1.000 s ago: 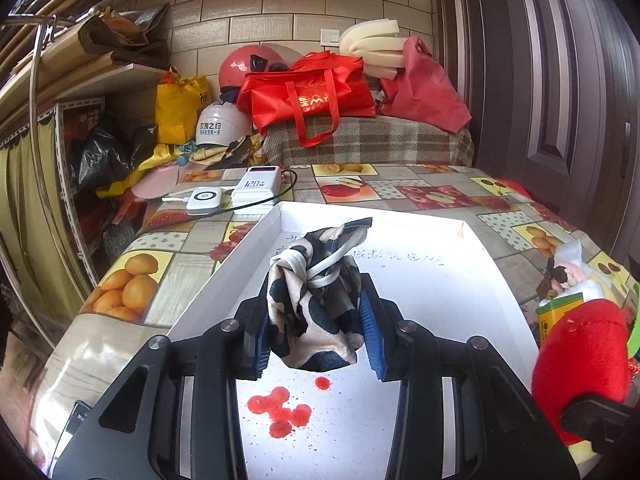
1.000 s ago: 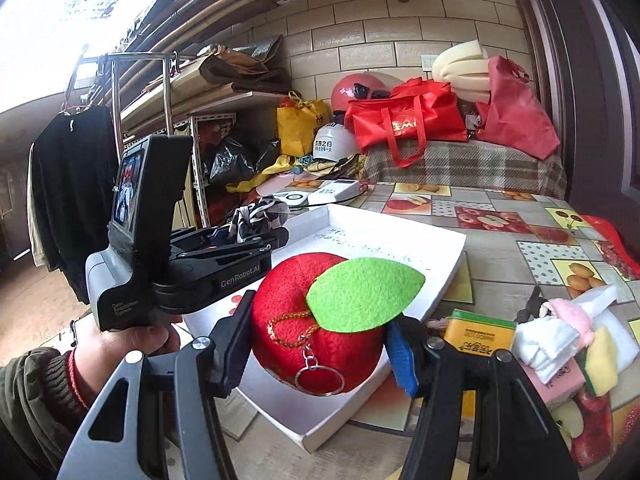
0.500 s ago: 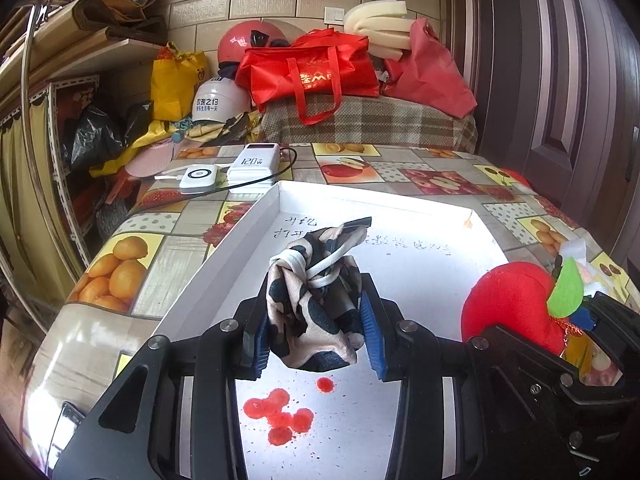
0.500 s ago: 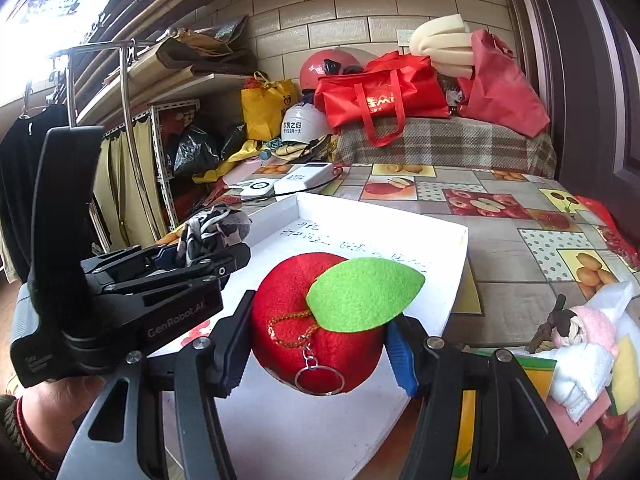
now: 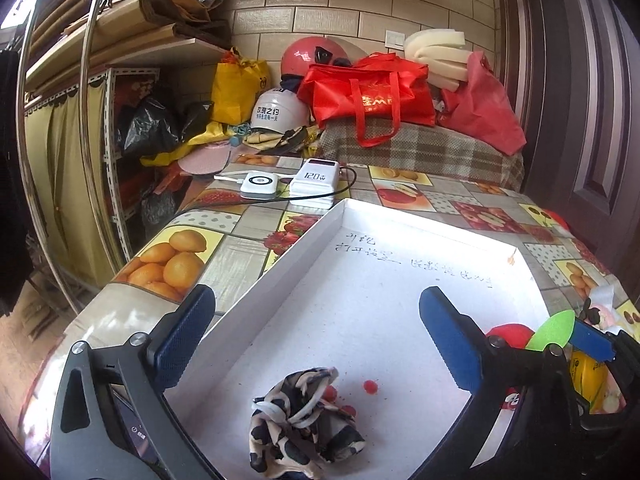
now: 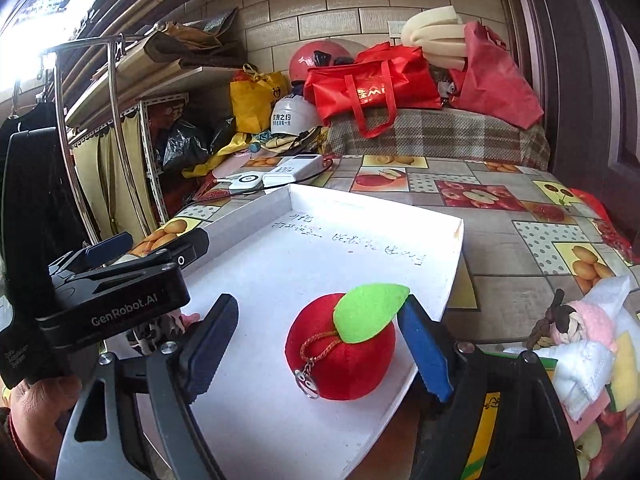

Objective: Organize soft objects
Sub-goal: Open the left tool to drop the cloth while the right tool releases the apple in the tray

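A black-and-cream patterned cloth (image 5: 305, 420) lies crumpled on the floor of the white tray (image 5: 304, 236), just below my left gripper (image 5: 316, 340), which is open and empty above it. A red plush apple with a green leaf (image 6: 344, 352) sits in the tray (image 6: 256, 216) near its right rim. My right gripper (image 6: 320, 352) is open, its blue pads either side of the apple. The apple also shows at the right edge of the left wrist view (image 5: 516, 336). The left gripper's body shows in the right wrist view (image 6: 120, 292).
Soft items, a pink and white doll (image 6: 580, 332) among them, lie right of the tray with a yellow-green box (image 6: 484, 420). Two white power banks (image 5: 296, 184) and a cable lie beyond the tray. Bags and helmets (image 5: 368, 92) crowd the back. A shelf rack (image 5: 112, 152) stands left.
Both grippers have opened. The patterned cloth dropped from the left gripper onto the tray floor, and the plush apple went from the right gripper's grasp into the tray.
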Available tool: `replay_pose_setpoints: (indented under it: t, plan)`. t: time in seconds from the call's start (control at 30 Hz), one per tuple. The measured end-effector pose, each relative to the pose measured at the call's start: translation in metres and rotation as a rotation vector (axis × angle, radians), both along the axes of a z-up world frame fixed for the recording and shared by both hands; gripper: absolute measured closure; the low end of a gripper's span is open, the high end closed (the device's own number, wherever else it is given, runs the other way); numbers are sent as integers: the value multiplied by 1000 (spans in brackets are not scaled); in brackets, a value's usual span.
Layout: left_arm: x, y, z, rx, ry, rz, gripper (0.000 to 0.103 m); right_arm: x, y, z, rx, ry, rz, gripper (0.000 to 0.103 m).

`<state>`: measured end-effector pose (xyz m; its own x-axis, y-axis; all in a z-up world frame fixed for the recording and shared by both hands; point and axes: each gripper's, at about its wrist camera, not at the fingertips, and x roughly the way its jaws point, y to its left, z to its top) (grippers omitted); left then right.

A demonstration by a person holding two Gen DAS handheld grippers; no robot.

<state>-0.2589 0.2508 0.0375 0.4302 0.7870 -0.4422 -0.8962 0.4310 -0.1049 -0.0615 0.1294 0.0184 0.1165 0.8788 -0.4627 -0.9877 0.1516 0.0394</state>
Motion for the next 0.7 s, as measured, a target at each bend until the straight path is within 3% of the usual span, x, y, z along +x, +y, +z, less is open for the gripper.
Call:
replay_pose_setpoints:
  t: [0.47,0.7]
  plan:
    - [-10,0,2,0,-55,13,0,-9,-13,2,32,-31,26,19]
    - [-9,-14,7,68,-52,-8,0,-15,-26,3,57,-53,46,19]
